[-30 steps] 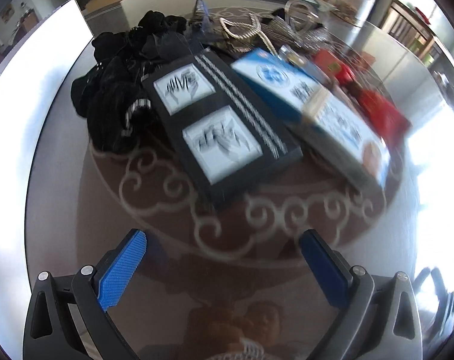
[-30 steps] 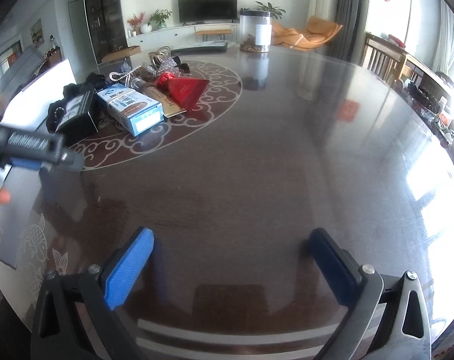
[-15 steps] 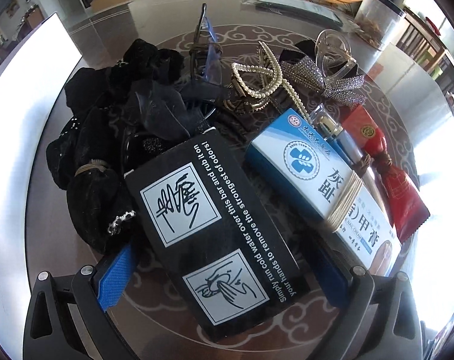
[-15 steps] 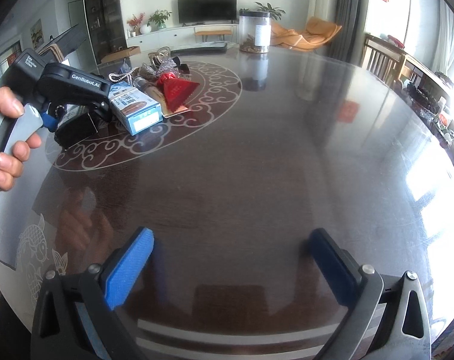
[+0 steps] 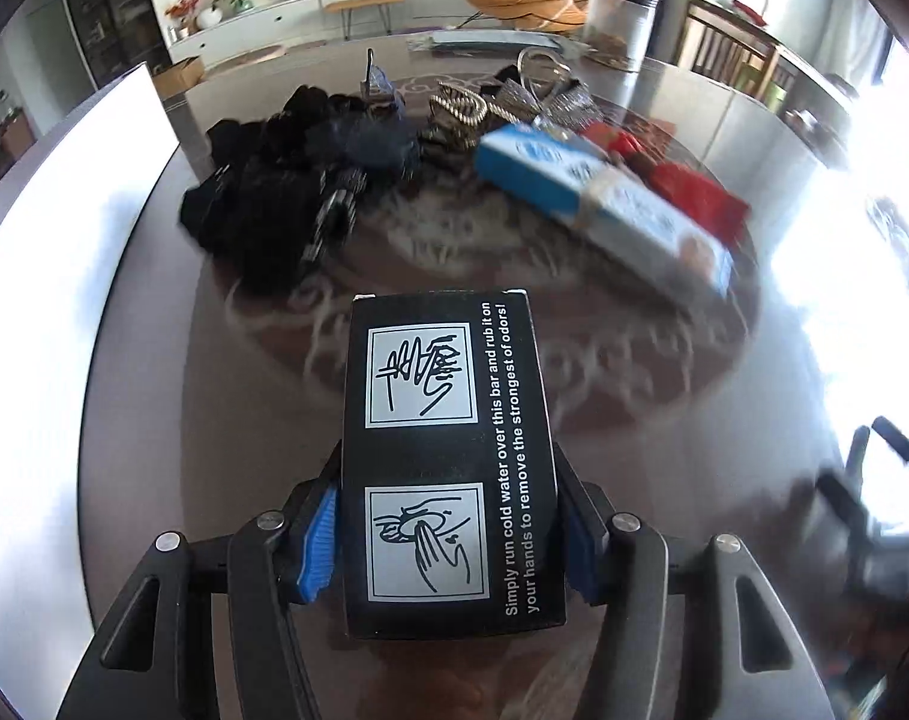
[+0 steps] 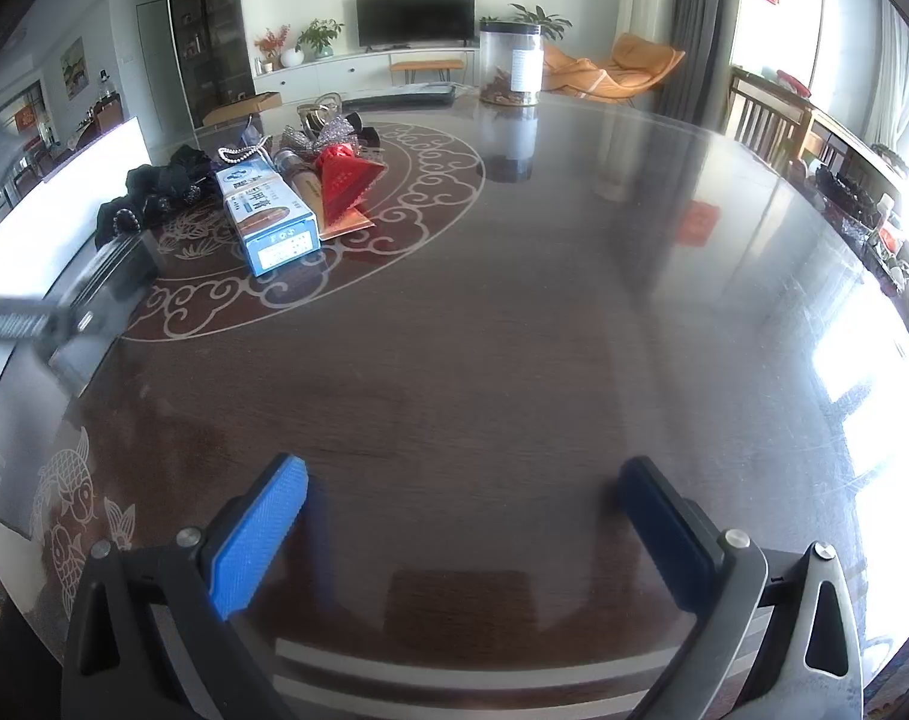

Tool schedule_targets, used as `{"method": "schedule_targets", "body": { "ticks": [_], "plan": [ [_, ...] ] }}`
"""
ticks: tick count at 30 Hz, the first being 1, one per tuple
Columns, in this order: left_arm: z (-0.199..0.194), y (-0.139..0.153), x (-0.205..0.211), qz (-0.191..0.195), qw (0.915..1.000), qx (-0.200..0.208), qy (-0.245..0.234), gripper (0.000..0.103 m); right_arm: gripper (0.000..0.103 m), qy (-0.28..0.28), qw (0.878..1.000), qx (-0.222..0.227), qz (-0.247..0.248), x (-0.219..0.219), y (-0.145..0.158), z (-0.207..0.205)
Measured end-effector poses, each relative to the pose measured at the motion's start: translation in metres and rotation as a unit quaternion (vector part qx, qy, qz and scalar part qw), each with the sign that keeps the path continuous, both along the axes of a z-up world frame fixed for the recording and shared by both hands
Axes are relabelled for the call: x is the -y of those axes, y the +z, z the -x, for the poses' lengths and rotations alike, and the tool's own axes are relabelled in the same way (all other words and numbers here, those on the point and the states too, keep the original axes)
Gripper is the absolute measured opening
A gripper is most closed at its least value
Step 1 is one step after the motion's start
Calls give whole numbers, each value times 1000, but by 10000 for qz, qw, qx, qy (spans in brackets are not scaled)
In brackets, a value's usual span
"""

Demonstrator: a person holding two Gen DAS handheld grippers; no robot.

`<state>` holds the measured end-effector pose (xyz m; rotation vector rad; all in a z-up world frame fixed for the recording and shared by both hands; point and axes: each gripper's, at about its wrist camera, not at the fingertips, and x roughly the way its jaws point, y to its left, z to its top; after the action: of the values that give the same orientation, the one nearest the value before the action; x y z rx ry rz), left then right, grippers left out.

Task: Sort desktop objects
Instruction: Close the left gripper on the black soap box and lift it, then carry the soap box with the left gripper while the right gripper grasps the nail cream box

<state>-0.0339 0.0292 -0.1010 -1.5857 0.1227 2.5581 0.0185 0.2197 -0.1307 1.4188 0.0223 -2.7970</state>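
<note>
A black box (image 5: 448,456) with white hand-washing pictures sits lengthwise between the jaws of my left gripper (image 5: 451,540). The jaws are closing and both blue pads press its long sides. It is held off the table, short of the pile. In that pile lie a blue-and-white carton (image 5: 598,204), a red packet (image 5: 688,192), a heap of black fabric (image 5: 274,198) and pearl and silver accessories (image 5: 472,108). My right gripper (image 6: 460,516) stands open above bare dark table. The left gripper (image 6: 22,324) blurs at that view's left edge.
The round dark table (image 6: 514,330) has a pale scroll pattern under the pile. A clear jar (image 6: 510,66) stands at its far side. A white panel (image 5: 64,210) runs along the left. Wooden chairs (image 6: 766,120) stand to the right.
My left gripper moved in over the black box, shut on it and drew it back out of the pile. The right gripper has stayed still and open.
</note>
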Motion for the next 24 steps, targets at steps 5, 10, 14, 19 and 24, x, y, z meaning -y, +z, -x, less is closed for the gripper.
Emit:
{"method": "schedule_targets", "body": {
  "ticks": [5,10,14,19,24],
  "plan": [
    [-31,-1,17,-59,9998,-145,-94,58,102,903,9901,-9,1074,26,30,30],
    [-28,-3,27,-108,9997,-207,-91,58,102,2092,9735,-512,763,77,72,108],
    [-24,-6,29,-128,9997,-191,-32,58,93,2523,9668,-217,341,108,58,152],
    [-44,-3,44,-116,9997,-217,9,58,70,2616,9652,31,-28,122,32,163],
    [-40,-3,46,-64,9997,-219,73,59,65,2582,9652,-20,-425,130,18,160]
  ]
}}
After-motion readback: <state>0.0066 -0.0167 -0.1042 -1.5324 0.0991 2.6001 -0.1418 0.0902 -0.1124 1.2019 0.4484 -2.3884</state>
